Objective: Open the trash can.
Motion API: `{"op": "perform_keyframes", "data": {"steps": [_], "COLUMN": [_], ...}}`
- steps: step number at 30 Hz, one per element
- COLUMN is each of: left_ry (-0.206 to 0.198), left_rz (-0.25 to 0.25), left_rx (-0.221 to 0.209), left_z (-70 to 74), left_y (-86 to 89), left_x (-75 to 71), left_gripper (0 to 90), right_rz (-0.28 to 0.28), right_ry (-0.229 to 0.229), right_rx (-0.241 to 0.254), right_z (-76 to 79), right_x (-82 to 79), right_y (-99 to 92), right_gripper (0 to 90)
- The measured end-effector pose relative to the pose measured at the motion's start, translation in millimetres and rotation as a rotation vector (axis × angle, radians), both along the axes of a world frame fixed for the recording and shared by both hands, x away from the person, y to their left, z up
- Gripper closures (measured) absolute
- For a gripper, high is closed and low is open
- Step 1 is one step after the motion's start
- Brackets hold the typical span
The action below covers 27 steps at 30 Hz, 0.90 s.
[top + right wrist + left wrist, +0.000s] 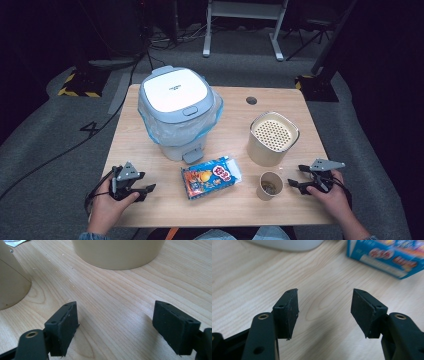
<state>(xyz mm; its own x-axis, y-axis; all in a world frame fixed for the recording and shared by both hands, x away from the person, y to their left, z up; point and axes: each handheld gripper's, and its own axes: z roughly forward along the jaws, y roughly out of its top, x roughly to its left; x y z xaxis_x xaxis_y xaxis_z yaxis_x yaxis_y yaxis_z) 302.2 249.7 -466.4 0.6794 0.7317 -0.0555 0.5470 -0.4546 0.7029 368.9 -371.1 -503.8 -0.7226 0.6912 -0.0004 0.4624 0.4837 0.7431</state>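
Note:
A white and grey pedal bin (177,112) with a blue liner stands at the back left of the wooden table (150,210). In front of it lies a blue and orange snack packet (211,176), whose corner (387,255) also shows in the left gripper view. A small paper cup (270,185) stands right of the packet, with a beige canister (272,138) with a perforated top behind it. My left gripper (148,192) rests open at the front left, nothing between its jaws (324,311). My right gripper (296,176) is open beside the cup (12,285), jaws empty (115,326), with the canister (117,252) ahead.
A round cable hole (251,100) sits in the table's back right. Cables cross the grey floor at the left, and a desk frame (245,25) stands behind. Bare wood lies along the front edge between my hands.

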Motion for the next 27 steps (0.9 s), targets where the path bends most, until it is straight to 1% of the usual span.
{"op": "perform_keyframes", "data": {"steps": [1,2,3,4,5,6,7,8,9,10,11,12,13,14,15,16,17,18,19,22,23,24,25,26,27], "left_ry": [0.0,-0.02,-0.014,-0.017,-0.028,-0.028,-0.045,-0.054,-0.044,-0.036,-0.036,-0.039,-0.047,-0.047,-0.06,-0.079,-0.088,-0.099,-0.099,-0.136,-0.136,-0.148,-0.148,-0.161,-0.167], "left_rz": [0.0,-0.012,-0.01,-0.01,-0.008,-0.008,-0.011,-0.008,-0.007,-0.015,-0.015,-0.012,-0.008,-0.008,-0.004,-0.012,-0.02,-0.031,-0.031,-0.069,-0.069,-0.069,-0.069,-0.081,-0.089], "left_rx": [0.0,-0.005,-0.038,-0.043,-0.046,-0.046,-0.051,-0.083,-0.104,-0.108,-0.108,-0.089,-0.077,-0.077,-0.088,-0.116,-0.13,-0.13,-0.13,-0.125,-0.125,-0.128,-0.128,-0.13,-0.135], "left_z": [0.0,5.6,13.9,19.2,24.3,24.3,30.5,38.5,42.8,47.3,47.3,55.3,59.8,59.8,65.0,72.2,76.5,80.9,80.9,97.5,97.5,106.1,106.1,115.0,119.2], "left_y": [0.0,-0.8,-2.8,-3.6,-5.0,-5.0,-6.7,-8.9,-10.2,-11.4,-11.4,-14.5,-15.3,-15.3,-16.7,-18.5,-19.7,-21.0,-21.0,-28.8,-28.8,-32.9,-32.9,-36.7,-38.4], "left_x": [0.0,-1.8,-4.4,-5.4,-6.4,-6.4,-7.4,-8.6,-9.0,-9.1,-9.1,-9.2,-9.0,-9.0,-9.0,-8.8,-8.5,-7.9,-7.9,-3.9,-3.9,-0.5,-0.5,4.0,6.6], "left_gripper": [39.1,38.7,39.0,39.0,38.9,38.9,38.9,38.9,39.4,41.0,41.6,42.9,43.8,43.7,43.4,43.4,43.8,44.2,44.4,45.8,45.7,46.2,47.4,48.6,49.6], "right_rz": [0.0,0.001,0.001,0.001,0.001,0.001,0.001,0.001,0.002,0.002,0.002,0.005,0.005,0.005,0.005,0.006,0.008,0.008,0.008,0.008,0.008,0.009,0.009,0.009,0.009], "right_ry": [0.0,0.0,0.0,0.0,0.0,0.0,0.0,-0.002,-0.004,-0.003,-0.003,-0.006,-0.007,-0.007,-0.006,-0.006,-0.007,-0.009,-0.009,-0.011,-0.011,-0.011,-0.011,-0.011,-0.01], "right_rx": [0.0,0.0,0.0,0.0,0.0,0.0,0.001,0.001,0.002,0.004,0.004,0.004,0.003,0.003,0.007,0.007,0.008,0.009,0.009,0.009,0.009,0.009,0.01,0.009,0.01], "right_z": [0.0,0.0,0.0,0.0,0.0,0.0,0.0,0.1,0.1,0.1,0.1,0.2,0.2,0.2,0.3,0.3,0.3,0.3,0.3,0.5,0.5,0.4,0.5,0.4,0.5], "right_x": [0.0,0.0,0.0,0.0,0.0,0.0,-0.1,-0.5,-0.5,-0.9,-0.9,-1.2,-1.3,-1.3,-1.9,-2.0,-2.2,-2.4,-2.4,-2.9,-2.9,-3.0,-3.1,-3.0,-3.1], "right_y": [0.0,0.0,0.0,-0.1,-0.2,-0.2,-0.1,-0.6,-0.9,-1.1,-1.1,-1.8,-1.9,-1.9,-2.2,-2.3,-2.6,-2.8,-2.8,-3.3,-3.3,-3.3,-3.2,-3.3,-3.2], "right_gripper": [21.0,21.0,21.0,21.1,21.2,21.2,21.5,22.7,23.2,23.9,23.9,24.8,25.2,25.2,26.7,27.3,28.1,28.6,28.6,30.6,30.6,30.7,30.7,30.8,30.7]}}
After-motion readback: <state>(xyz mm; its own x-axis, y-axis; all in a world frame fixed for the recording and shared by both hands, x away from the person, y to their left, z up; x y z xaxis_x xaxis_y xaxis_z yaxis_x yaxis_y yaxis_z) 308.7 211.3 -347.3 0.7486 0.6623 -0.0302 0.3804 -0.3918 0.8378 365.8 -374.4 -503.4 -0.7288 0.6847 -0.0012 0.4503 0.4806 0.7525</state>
